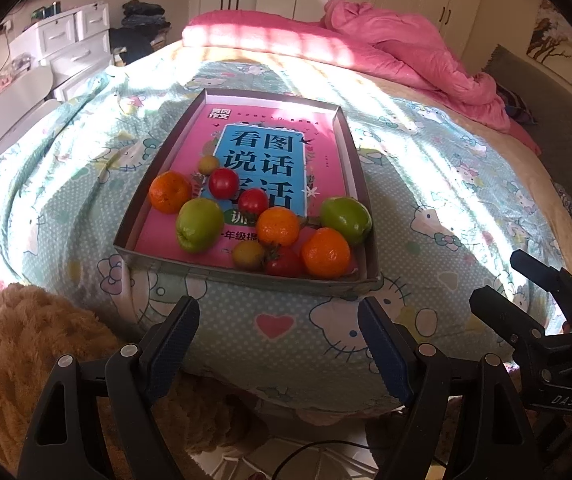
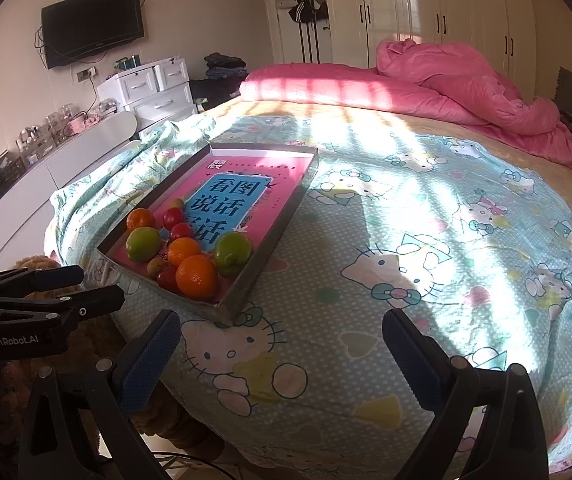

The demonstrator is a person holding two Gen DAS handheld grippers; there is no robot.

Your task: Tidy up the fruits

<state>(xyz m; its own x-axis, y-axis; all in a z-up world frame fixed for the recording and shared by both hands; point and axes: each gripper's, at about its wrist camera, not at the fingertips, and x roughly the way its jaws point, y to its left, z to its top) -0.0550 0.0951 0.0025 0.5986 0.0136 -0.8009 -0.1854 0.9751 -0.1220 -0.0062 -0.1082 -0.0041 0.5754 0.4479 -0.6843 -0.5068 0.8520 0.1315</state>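
A shallow grey box tray [image 1: 142, 196] [image 2: 282, 224] lies on the bed with a pink book in its bottom. At its near end sit three oranges, the nearest one [image 1: 325, 253] [image 2: 196, 277] by the front rim, two green fruits [image 1: 199, 225] [image 1: 345, 215], three red tomatoes [image 1: 223, 183] and two small yellowish fruits [image 1: 248, 256]. My left gripper [image 1: 280, 328] [image 2: 82, 284] hangs open before the tray's front edge, holding nothing. My right gripper [image 2: 282, 344] [image 1: 509, 280] is open too, over the bedspread to the tray's right.
The cartoon-cat bedspread [image 2: 405, 240] covers the bed; a rumpled pink quilt [image 2: 465, 84] lies at the far end. A brown fuzzy cushion [image 1: 18, 344] sits low at the left. White drawers [image 2: 154, 88] and a wall television [image 2: 92, 26] stand beyond.
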